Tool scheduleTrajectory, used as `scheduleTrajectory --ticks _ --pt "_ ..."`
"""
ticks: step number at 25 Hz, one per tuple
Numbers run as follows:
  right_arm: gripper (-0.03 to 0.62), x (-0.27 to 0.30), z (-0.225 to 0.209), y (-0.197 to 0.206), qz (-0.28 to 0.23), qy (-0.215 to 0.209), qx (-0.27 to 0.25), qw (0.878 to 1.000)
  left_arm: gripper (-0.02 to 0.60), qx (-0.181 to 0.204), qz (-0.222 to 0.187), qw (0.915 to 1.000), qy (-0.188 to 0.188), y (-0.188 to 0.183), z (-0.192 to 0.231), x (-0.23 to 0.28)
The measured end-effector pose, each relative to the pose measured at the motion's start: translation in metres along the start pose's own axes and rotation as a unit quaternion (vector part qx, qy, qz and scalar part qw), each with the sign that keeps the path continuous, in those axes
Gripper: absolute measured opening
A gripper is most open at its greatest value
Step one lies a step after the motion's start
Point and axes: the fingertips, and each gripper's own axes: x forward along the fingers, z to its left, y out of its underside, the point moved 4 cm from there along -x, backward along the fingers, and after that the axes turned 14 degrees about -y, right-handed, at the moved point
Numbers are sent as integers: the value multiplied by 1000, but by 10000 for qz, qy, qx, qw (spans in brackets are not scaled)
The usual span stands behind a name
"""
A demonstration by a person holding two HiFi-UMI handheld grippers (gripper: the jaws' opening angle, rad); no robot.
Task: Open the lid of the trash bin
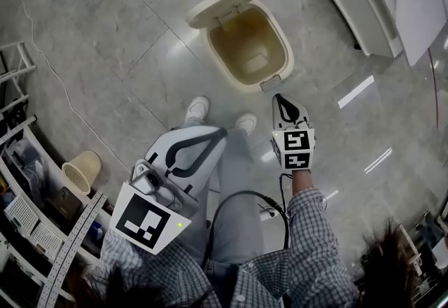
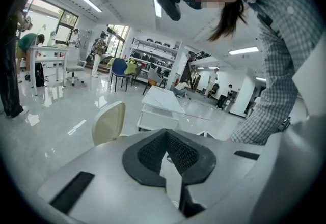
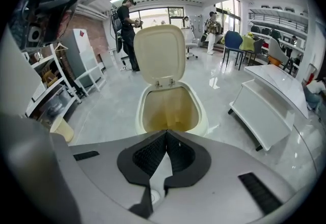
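The cream trash bin [image 1: 246, 47] stands on the grey floor with its lid [image 1: 227, 0] swung up and back, and its inside shows. In the right gripper view the bin [image 3: 170, 111] lies straight ahead, its lid [image 3: 159, 55] upright behind the opening. My right gripper [image 1: 279, 99] hovers just short of the bin's front pedal [image 1: 271, 81]; its jaws [image 3: 166, 135] are shut and hold nothing. My left gripper [image 1: 222, 134] hangs lower, over the person's legs, also shut with nothing in it [image 2: 167, 135]. Past it stands the raised lid [image 2: 108, 122].
A low white bench [image 1: 364, 5] stands to the bin's right. A wicker basket [image 1: 82, 170] and metal shelving [image 1: 28, 208] are at the left. The person's white shoes [image 1: 198, 109] stand just before the bin. A person [image 3: 125, 19] stands far behind it.
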Motion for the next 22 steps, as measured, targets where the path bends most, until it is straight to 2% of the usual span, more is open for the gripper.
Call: scheduleTrajectory --ticks 6,12,22 --pt "20 -43 10 -32 -374 203 83 9991 5 -199 69 9996 -192 -20 11 -26" --pt "20 -87 31 -73 -659 281 42 9974 5 -148 -287 9992 -250 -65 14 -48" --pt "20 -176 46 -125 -1211 697 212 9900 5 -132 -534 9984 -119 -127 1 -86"
